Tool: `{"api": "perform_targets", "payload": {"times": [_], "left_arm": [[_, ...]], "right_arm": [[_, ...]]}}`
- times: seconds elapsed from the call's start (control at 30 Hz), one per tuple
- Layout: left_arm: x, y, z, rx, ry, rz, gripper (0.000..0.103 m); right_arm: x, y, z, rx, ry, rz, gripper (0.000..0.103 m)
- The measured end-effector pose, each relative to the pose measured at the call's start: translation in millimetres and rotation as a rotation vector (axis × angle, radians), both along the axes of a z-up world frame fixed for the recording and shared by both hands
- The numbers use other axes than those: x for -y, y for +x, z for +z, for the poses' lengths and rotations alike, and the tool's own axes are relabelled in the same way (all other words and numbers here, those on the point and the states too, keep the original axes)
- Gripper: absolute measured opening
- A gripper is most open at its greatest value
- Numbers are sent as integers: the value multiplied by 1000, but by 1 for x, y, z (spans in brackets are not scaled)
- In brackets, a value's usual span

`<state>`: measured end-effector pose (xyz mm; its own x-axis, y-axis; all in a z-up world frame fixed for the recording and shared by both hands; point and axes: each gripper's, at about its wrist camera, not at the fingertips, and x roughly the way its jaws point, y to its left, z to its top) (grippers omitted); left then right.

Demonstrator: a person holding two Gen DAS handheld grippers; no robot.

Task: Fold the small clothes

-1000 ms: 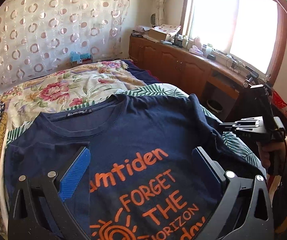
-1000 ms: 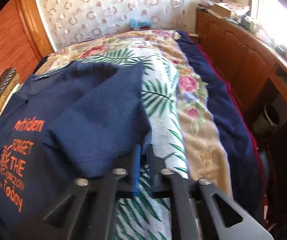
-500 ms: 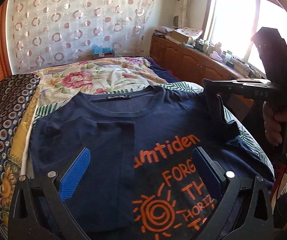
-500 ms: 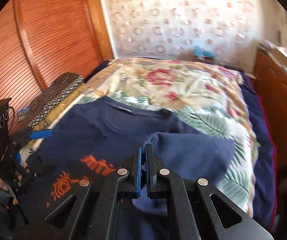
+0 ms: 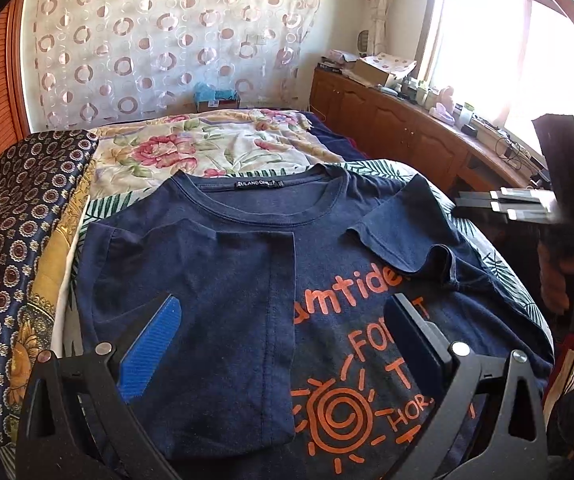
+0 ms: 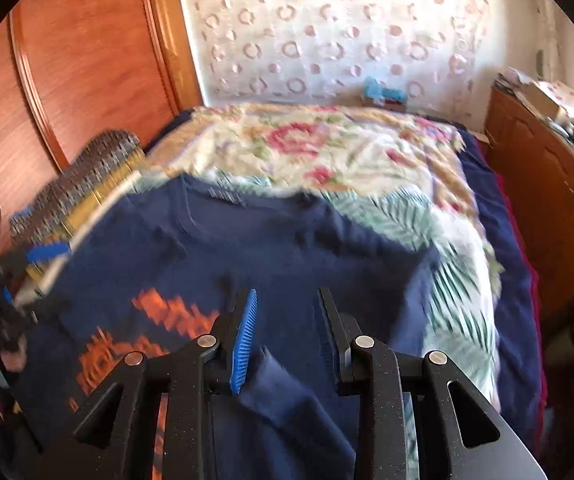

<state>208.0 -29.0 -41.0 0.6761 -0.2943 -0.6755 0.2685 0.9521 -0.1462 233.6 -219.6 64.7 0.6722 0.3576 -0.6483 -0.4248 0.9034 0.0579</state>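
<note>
A navy T-shirt [image 5: 247, 264] with orange print lies on the bed, its left side folded inward over the front. Its right sleeve [image 5: 403, 232] is folded in and lies rumpled over the chest. My left gripper [image 5: 283, 320] is open and empty, hovering just above the folded left part. My right gripper [image 6: 285, 312] is open with the shirt's cloth [image 6: 287, 400] lying loose between the fingers; this view is blurred. The right gripper also shows in the left wrist view [image 5: 503, 204], at the shirt's right edge.
The bed has a floral and leaf-print cover [image 5: 207, 148]. A dark patterned folded blanket [image 5: 19, 240] lies along the left side. A wooden cabinet [image 5: 407, 136] with clutter runs along the right under the window. A wooden wardrobe [image 6: 87, 60] stands at the left.
My right gripper carried the right sleeve inward over the chest, then opened and let it go. The left gripper stayed open and shifted slightly over the folded left side.
</note>
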Motion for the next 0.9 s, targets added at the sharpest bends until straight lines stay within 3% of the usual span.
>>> {"api": "perform_targets", "payload": {"times": [0.3,0.47,0.57,0.63,0.9], "left_arm": [[3,-5,-4,-15,9,-10,102],[-1,-10,-1,-9,4,3,102],[-4,-12,-1,-8,5,10,102],[-6,-14,-1,-5,2,15,102],[-10,-17,-1,1,-4,29,102]], "right_arm": [[-22,-30,-43,-96,5,6,31],[-44,-21,-60,-92,-92,-19,31],[-54,-17,-61,-72,-150,-28,26],[-59,-17,-58,-64,-173,-42,10],[-47,-48,-41,-67,-94,42,8]]}}
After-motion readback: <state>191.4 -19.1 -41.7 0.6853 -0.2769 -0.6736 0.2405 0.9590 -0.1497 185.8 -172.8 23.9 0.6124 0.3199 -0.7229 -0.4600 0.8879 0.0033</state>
